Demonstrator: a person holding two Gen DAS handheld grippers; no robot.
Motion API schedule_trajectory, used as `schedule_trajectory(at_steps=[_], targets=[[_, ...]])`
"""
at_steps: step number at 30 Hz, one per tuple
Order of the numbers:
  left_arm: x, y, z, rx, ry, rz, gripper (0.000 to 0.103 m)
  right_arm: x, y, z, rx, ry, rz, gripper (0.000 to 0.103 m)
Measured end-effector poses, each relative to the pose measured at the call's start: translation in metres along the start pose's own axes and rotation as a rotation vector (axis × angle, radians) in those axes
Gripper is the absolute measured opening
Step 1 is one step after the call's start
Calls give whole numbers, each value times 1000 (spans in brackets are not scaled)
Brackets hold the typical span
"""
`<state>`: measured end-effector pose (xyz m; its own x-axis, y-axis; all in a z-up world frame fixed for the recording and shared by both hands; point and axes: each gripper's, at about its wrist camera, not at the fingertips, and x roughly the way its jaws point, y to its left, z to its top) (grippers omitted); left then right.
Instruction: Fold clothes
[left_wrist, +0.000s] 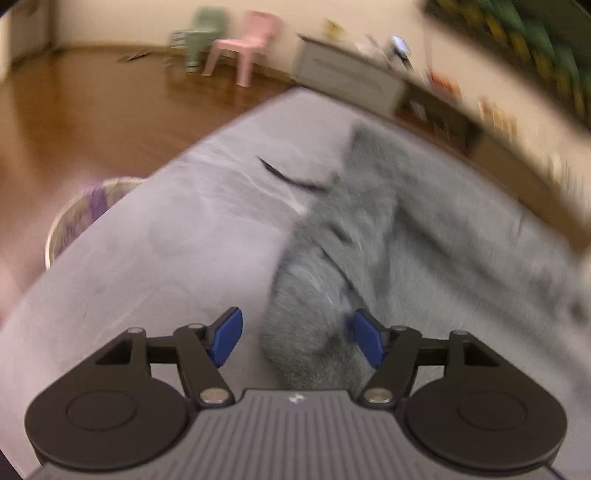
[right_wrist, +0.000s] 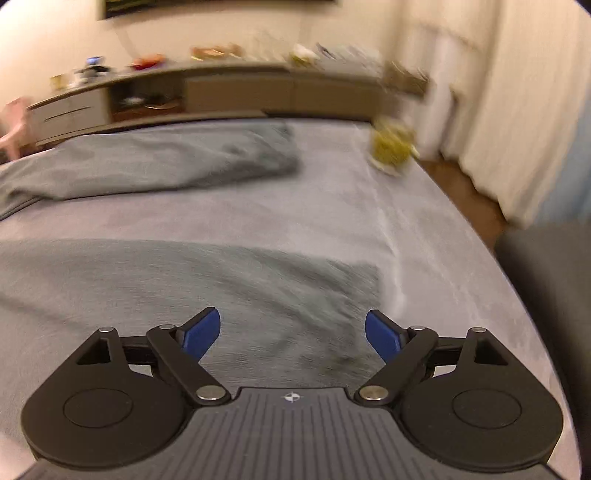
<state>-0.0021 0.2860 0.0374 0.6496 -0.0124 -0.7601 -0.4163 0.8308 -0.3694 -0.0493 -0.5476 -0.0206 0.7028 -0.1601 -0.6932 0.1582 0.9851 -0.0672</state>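
The left gripper (left_wrist: 297, 341) had its blue pads (left_wrist: 226, 341) spread wide with nothing clamped between them; a rounded fold of the grey garment (left_wrist: 314, 317) lay in the gap, close against the right-hand pad, though contact could not be confirmed through the blur. The right gripper (right_wrist: 293, 338) was likewise wide open and empty, its pads (right_wrist: 201, 338) poised over a flat corner of the same grey garment (right_wrist: 207, 280) without visibly gripping it. The garment lay spread on the pale grey bed cover (left_wrist: 177, 236), one long section running diagonally away from the left gripper; in the right wrist view a second bunched section (right_wrist: 177, 162) lay further back, apart from the near portion. A thin dark strap or cord (left_wrist: 291, 179) lay on the cover just beside the garment's far edge. A woven basket (left_wrist: 79, 221) stood on the wooden floor (left_wrist: 74, 110) beside the bed's left edge. A yellow-green object (right_wrist: 391, 146), too blurred to identify, sat near the bed's far right corner. Beyond: a pink chair (left_wrist: 243, 46) and green chair (left_wrist: 201, 33) against the wall, a long low sideboard (right_wrist: 240, 92), and pale curtains (right_wrist: 517, 92).
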Motion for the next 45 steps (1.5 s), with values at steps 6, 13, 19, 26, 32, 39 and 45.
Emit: schedule_trajectory(at_steps=[6, 13, 19, 26, 32, 39, 45], targets=[[13, 19, -14, -214, 94, -96, 72, -7, 80, 6, -208, -29, 123, 87], [-7, -107, -48, 497, -231, -94, 15, -4, 119, 13, -270, -26, 176, 87], [8, -147, -120, 855, -155, -26, 29, 7, 103, 1, -257, 35, 134, 87], [-8, -136, -80, 610, -213, -90, 74, 6, 97, -2, -253, 50, 134, 87], [43, -150, -69, 541, 3, -78, 34, 12, 103, -4, -286, 73, 141, 87], [-18, -141, -48, 578, -481, 250, 18, 16, 98, -10, -278, 110, 153, 87], [9, -101, -55, 576, -206, 186, 33, 20, 99, -8, -271, 129, 174, 91]])
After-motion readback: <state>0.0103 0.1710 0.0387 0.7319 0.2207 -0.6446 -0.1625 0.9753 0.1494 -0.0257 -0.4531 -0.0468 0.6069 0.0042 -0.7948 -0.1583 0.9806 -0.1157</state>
